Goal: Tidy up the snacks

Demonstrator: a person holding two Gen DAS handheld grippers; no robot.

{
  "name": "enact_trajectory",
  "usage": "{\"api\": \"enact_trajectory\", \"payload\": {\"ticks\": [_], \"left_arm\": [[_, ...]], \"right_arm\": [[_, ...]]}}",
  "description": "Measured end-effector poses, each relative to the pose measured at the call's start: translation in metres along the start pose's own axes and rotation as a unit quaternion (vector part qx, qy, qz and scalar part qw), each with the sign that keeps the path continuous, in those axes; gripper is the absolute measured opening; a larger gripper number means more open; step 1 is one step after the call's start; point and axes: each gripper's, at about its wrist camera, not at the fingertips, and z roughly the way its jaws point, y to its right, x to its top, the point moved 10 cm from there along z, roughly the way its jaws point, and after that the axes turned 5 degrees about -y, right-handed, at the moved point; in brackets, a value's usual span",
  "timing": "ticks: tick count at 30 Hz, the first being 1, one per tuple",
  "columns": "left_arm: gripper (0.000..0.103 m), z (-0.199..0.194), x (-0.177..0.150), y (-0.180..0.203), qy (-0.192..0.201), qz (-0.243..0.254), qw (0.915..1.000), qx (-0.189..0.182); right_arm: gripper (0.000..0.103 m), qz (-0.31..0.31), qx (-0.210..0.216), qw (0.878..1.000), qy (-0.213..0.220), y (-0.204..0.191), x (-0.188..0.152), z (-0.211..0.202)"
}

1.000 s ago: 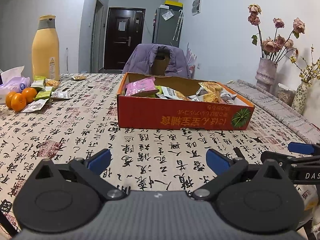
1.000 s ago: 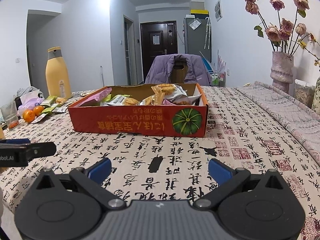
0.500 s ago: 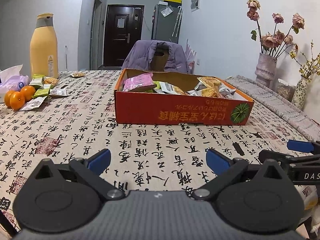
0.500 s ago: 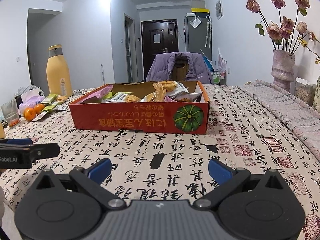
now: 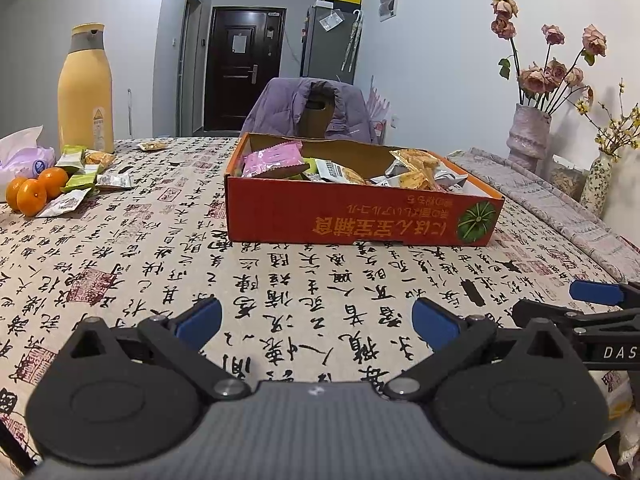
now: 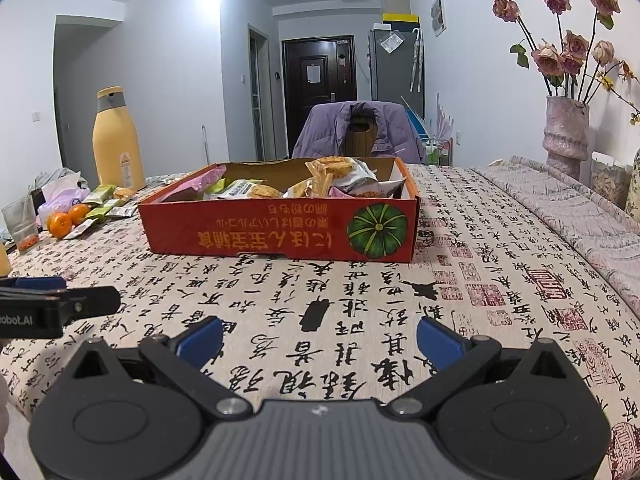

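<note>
A shallow red cardboard box sits mid-table, filled with several snack packets, a pink one at its left end. More loose snack packets lie at the far left beside some oranges. My left gripper hovers low over the near tablecloth, open and empty. My right gripper is also open and empty, close to the table's near edge. Each gripper shows at the edge of the other's view.
A tall yellow bottle stands at the far left, with oranges and a tissue pack near it. A vase of dried roses stands at the right. A chair draped with a purple jacket is behind the table.
Both grippers have drifted slightly toward the box and stay open. Nothing on the table has moved.
</note>
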Motion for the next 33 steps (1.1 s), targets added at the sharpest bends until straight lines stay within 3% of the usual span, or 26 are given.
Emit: {"api": "enact_trajectory", "payload": {"ticks": [33], "left_arm": [[0.103, 0.0, -0.0015, 0.0026, -0.001, 0.002, 1.0, -0.005]], "right_arm": [[0.103, 0.0, 0.0, 1.0, -0.001, -0.0002, -0.0006, -0.0001]]}}
